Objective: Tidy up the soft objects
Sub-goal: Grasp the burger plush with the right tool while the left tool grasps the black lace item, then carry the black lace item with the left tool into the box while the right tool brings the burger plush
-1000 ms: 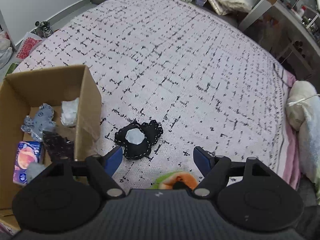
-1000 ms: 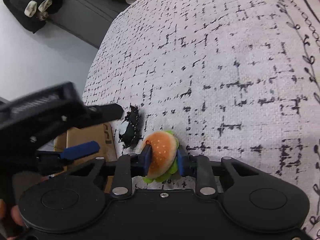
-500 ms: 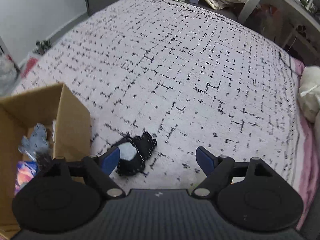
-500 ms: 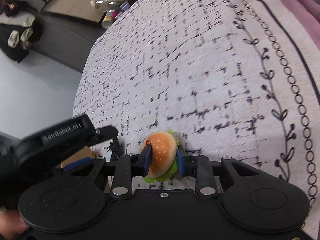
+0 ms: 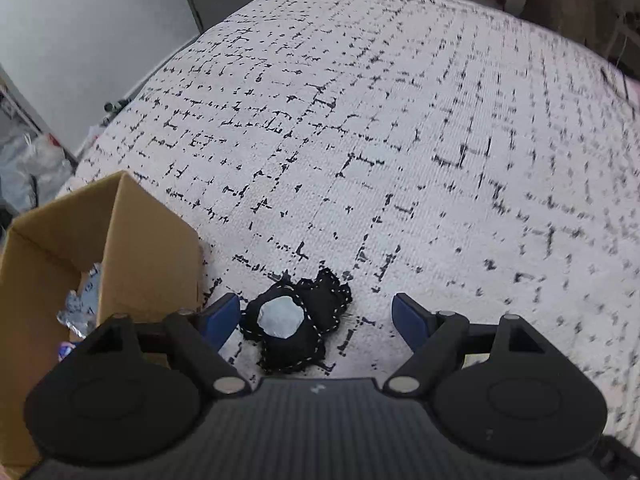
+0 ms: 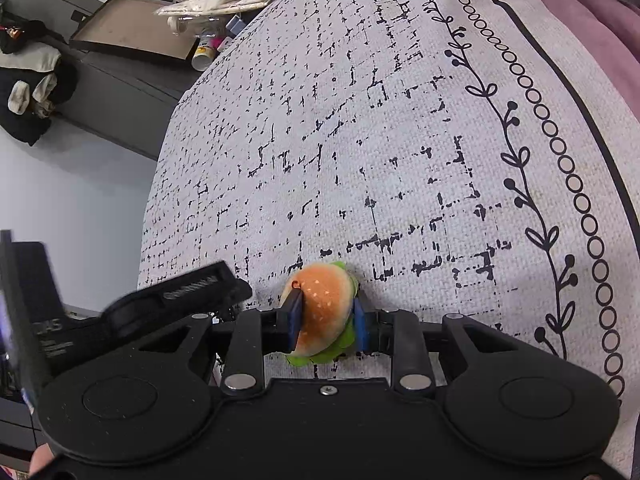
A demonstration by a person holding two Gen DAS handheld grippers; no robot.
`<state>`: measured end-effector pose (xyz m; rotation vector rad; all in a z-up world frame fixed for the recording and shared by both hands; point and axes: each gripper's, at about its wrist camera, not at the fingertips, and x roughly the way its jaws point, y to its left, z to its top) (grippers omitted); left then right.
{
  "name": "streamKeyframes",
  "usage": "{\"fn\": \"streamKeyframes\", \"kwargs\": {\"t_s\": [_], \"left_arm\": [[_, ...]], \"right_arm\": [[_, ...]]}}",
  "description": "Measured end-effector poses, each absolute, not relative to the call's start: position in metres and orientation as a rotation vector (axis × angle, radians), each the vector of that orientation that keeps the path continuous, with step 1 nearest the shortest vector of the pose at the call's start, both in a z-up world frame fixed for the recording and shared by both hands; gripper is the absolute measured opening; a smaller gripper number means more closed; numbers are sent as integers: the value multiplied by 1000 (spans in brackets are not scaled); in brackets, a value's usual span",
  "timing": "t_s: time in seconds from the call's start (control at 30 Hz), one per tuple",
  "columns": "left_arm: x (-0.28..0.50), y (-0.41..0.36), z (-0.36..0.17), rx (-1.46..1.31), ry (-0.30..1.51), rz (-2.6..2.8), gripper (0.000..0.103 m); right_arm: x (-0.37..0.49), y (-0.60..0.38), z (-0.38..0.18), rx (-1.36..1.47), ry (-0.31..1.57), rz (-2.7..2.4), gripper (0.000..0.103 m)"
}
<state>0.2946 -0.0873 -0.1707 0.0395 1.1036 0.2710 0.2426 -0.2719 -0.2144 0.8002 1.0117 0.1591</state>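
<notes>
On the bed (image 5: 400,140), just right of the cardboard box (image 5: 132,248), the black stitched plush (image 5: 296,324) lay between my left gripper (image 5: 316,314)'s wide jaws, nearer its left pad, while my right gripper (image 6: 326,314) clamped the burger plush (image 6: 324,308).

White bedspread (image 5: 400,128), broken black grid pattern; in right wrist view, black vine-and-circle border toward right edge. Black fabric toy (image 5: 298,326), white dashed stitching, pale blue-white centre patch, lower centre of left wrist view. Brown cardboard box (image 5: 148,248), lower left. Plush burger (image 6: 324,308): orange bun, pale seed specks, green lettuce frill. Blue pads (image 6: 359,326) on black gripper frames. Mauve blanket (image 6: 580,8), upper right.
</notes>
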Motion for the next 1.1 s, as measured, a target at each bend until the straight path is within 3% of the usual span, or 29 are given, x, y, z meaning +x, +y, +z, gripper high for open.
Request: {"fn": "streamKeyframes", "kwargs": {"t_s": [0.33, 0.43, 0.47, 0.5, 0.7, 1.1], "left_arm": [[291, -86, -185, 45, 1077, 322, 81], [287, -70, -185, -101, 1068, 305, 64], [286, -66, -184, -133, 1066, 312, 46], [285, -63, -182, -142, 1067, 326, 38], [279, -60, -167, -200, 1053, 294, 17], [258, -66, -120, -279, 973, 154, 16]], "right_arm": [[242, -270, -213, 799, 1013, 156, 27], [240, -271, -211, 798, 1007, 156, 27], [239, -272, -210, 798, 1002, 156, 27], [239, -273, -209, 798, 1000, 155, 27], [237, -276, -200, 796, 980, 163, 27], [226, -277, -181, 783, 929, 211, 26]]}}
